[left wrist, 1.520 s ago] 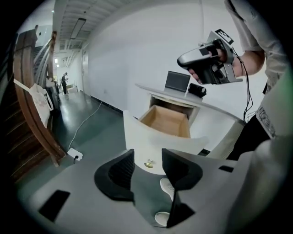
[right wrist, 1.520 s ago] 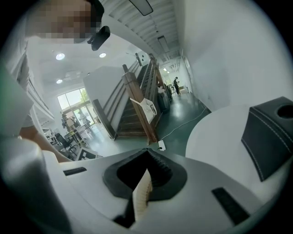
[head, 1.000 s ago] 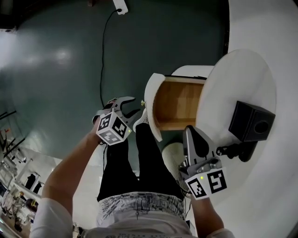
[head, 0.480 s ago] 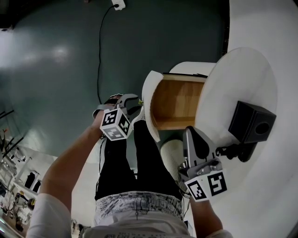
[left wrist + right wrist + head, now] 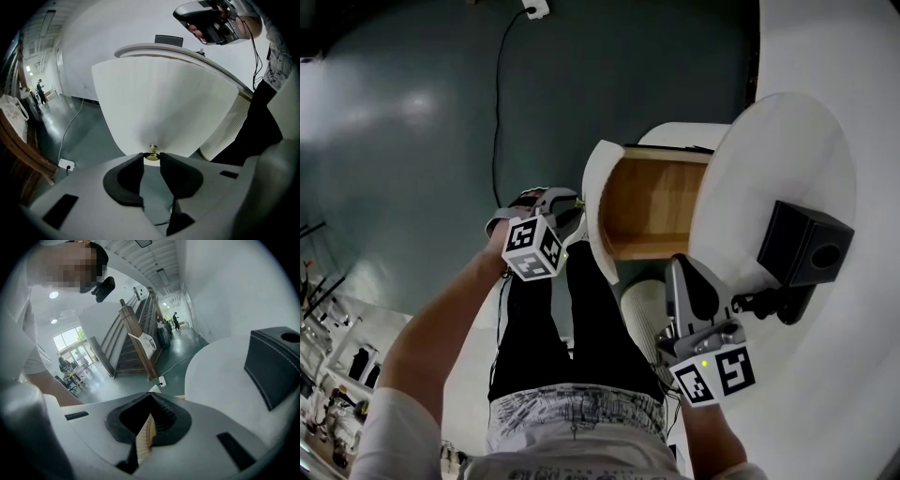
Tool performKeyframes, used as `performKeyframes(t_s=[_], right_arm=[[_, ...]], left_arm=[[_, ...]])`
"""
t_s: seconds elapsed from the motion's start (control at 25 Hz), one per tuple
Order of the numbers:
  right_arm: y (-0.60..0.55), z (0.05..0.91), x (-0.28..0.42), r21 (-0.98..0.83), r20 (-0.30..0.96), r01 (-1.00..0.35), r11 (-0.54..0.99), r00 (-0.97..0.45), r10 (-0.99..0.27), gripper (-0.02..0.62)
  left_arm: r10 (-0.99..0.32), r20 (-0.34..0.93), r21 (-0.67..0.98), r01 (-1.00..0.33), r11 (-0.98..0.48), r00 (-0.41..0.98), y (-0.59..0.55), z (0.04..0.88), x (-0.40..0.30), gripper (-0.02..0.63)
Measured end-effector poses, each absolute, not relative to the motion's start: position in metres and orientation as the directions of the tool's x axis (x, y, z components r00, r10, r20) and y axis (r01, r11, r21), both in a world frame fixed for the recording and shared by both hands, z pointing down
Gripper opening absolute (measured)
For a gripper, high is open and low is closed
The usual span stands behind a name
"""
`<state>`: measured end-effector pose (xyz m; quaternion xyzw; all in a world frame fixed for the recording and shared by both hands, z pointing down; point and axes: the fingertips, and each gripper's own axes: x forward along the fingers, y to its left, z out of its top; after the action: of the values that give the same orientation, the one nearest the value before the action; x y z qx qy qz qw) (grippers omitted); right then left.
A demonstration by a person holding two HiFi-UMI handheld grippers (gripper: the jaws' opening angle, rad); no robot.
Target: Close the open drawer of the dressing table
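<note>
The dressing table's drawer [image 5: 649,208] stands pulled out, its wooden inside showing behind a curved white front [image 5: 597,223]. My left gripper [image 5: 572,210] is at that front. In the left gripper view its jaws are closing, and both fingertips touch the sides of the small brass knob [image 5: 151,153] on the white front [image 5: 164,98]. My right gripper [image 5: 688,279] hovers by the near edge of the round white tabletop [image 5: 769,169], jaws shut with nothing between them; in its own view the right gripper's [image 5: 151,394] tips meet.
A black box [image 5: 802,246] sits on the tabletop, also seen in the right gripper view [image 5: 274,364]. A ribbed white cylinder [image 5: 641,307] stands under the table by my black-trousered legs [image 5: 572,319]. A cable [image 5: 497,112] runs across the dark floor to a socket [image 5: 534,7].
My left gripper has moved in to the drawer front and narrowed its wide jaws around the knob. The right gripper has stayed put.
</note>
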<state>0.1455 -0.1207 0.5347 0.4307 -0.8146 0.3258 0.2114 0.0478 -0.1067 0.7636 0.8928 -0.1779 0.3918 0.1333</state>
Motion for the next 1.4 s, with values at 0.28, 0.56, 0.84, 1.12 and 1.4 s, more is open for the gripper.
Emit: performKeyframes(t_s=[0.28,0.56,0.84,1.12,1.4], right_arm=[[-0.115,0.533,0.151,-0.342,0.628,-0.844,0.413,-0.533,-0.567,0.008],[-0.114,0.524,0.166,-0.331,0.627,-0.861,0.386,-0.507,-0.591,0.008],[-0.117,0.516,0.189,-0.334,0.61,-0.879,0.341,-0.477,-0.632,0.008],[-0.126,0.512,0.206,-0.347,0.581,-0.882,0.32,-0.47,-0.664,0.008],[-0.128,0.511,0.212,-0.354,0.573,-0.879,0.319,-0.474,-0.668,0.008]], left_arm=[[-0.198,0.74,0.112,-0.408,-0.906,0.643,-0.11,0.763,0.066,0.123],[-0.161,0.726,0.119,-0.353,-0.928,0.668,-0.118,0.759,0.102,0.121],[-0.125,0.718,0.129,-0.308,-0.943,0.685,-0.126,0.758,0.141,0.121],[-0.098,0.708,0.137,-0.272,-0.953,0.7,-0.134,0.757,0.175,0.121],[-0.092,0.682,0.146,-0.258,-0.955,0.726,-0.139,0.756,0.198,0.121]])
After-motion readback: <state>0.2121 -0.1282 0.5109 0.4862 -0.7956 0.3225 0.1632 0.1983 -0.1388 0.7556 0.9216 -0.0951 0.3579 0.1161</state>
